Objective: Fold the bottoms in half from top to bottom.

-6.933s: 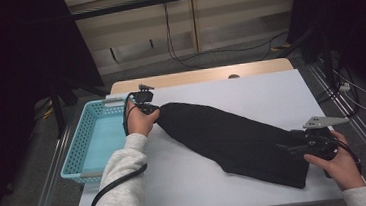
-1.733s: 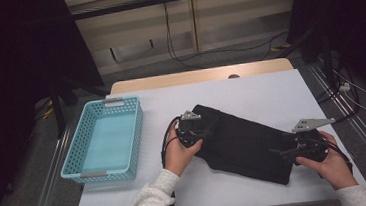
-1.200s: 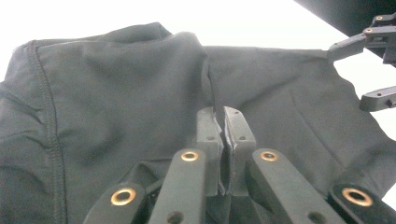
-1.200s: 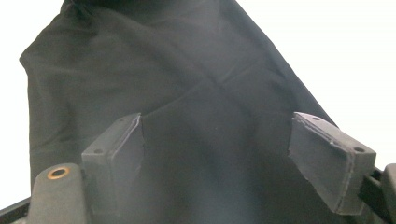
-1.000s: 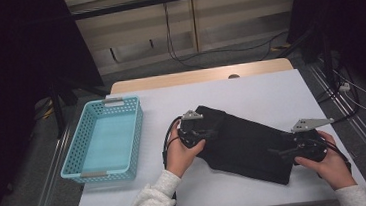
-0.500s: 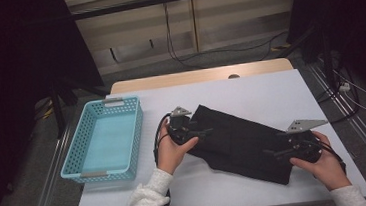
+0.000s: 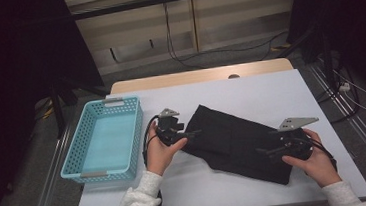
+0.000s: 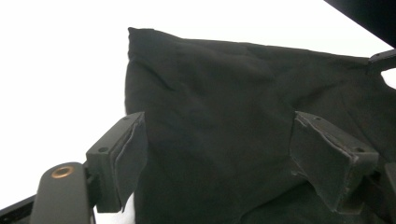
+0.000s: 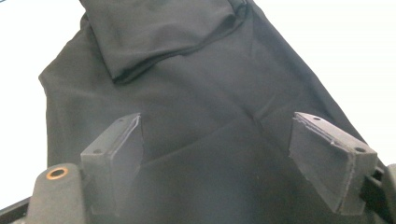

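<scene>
A black garment (image 7: 239,140) lies folded on the white table (image 7: 270,93), running from centre toward the right front. My left gripper (image 7: 192,132) sits at the cloth's left folded end, jaws open. In the left gripper view, the left gripper (image 8: 218,126) is spread wide with the black garment (image 8: 210,93) lying flat between and beyond its pads. My right gripper (image 7: 264,151) rests over the garment's right end, also open. In the right gripper view, the right gripper (image 9: 217,121) straddles the black garment (image 9: 187,93), whose folded-over flap (image 9: 159,32) lies ahead.
A light-blue mesh basket (image 7: 120,102) stands at the table's left edge, close to the left hand. White tabletop shows behind and in front of the garment. Cables run along the floor beyond the table.
The garment's long left end has been folded over toward the middle. The left gripper then drew back a little to the left, and the right gripper edged leftward.
</scene>
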